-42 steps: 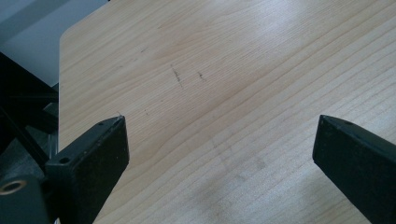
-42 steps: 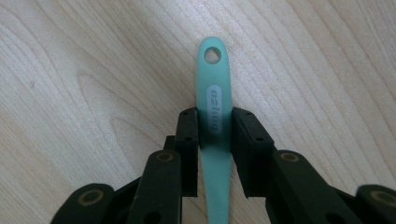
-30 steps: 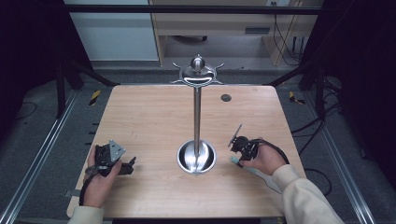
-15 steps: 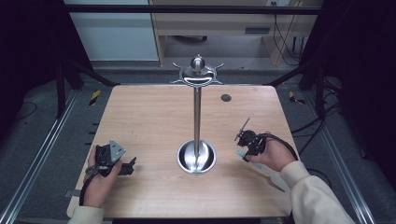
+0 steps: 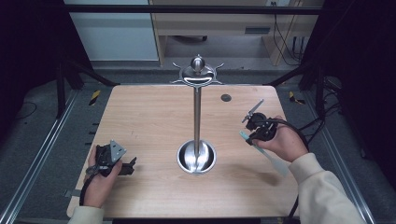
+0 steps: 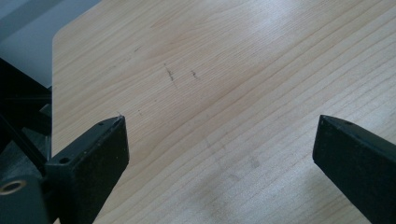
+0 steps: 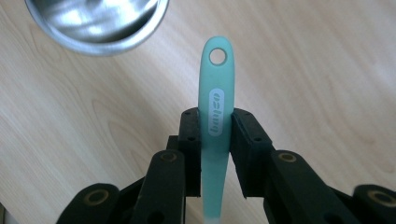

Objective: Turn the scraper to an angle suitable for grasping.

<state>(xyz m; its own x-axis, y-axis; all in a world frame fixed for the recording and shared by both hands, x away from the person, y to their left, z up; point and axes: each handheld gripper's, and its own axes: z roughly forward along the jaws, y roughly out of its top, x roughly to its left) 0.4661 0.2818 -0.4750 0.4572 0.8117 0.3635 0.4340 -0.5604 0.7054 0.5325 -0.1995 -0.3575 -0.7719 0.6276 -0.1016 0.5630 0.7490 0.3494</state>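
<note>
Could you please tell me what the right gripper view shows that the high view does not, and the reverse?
Right gripper view: the hole and white label on the spatula handle, clamped between the right tool jaws. High view: the stand's pole and hooks, and the left tool. Both: the spatula, the stand's base, the table.
</note>
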